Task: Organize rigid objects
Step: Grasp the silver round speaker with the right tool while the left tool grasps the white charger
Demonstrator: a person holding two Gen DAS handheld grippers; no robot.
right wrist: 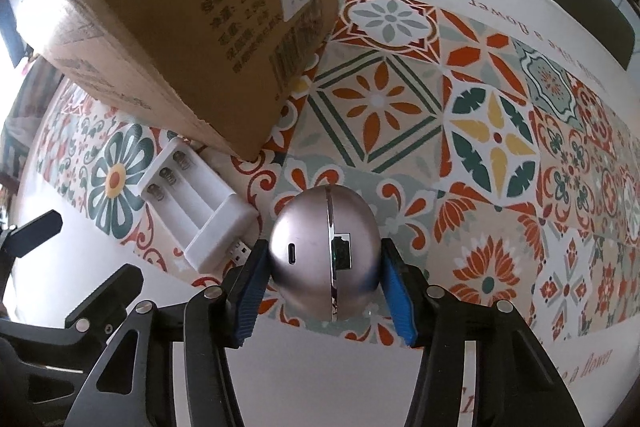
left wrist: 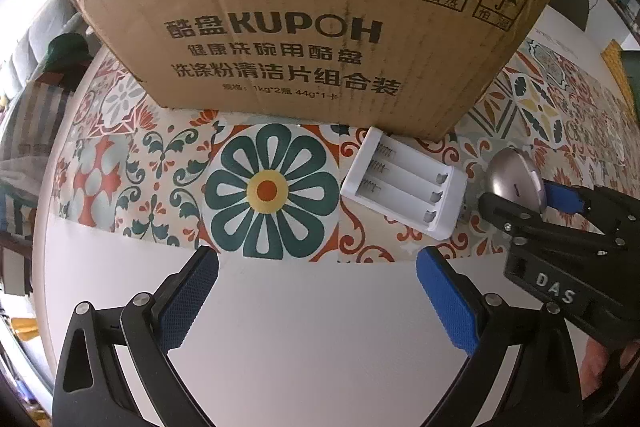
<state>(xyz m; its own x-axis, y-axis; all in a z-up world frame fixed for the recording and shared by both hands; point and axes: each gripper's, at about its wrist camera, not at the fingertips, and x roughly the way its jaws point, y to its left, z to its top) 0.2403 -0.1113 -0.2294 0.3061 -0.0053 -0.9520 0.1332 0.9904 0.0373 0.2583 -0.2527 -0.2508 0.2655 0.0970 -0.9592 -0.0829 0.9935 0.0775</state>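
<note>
A silver round gadget (right wrist: 324, 251) with a chrome seam and a small port sits between the blue pads of my right gripper (right wrist: 322, 283); both pads press its sides. In the left wrist view it (left wrist: 514, 179) shows in that gripper at the right. A white battery charger (left wrist: 404, 183) with three empty slots lies on the patterned mat beside the box; it also shows in the right wrist view (right wrist: 196, 203). My left gripper (left wrist: 316, 287) is open and empty, a little short of the charger, over the white table.
A large brown cardboard box (left wrist: 304, 15) printed KUPOH stands on the mat just behind the charger; its corner (right wrist: 192, 27) rises left of the gadget. The floral mat (right wrist: 480, 131) spreads to the right. White table (left wrist: 304, 339) lies in front.
</note>
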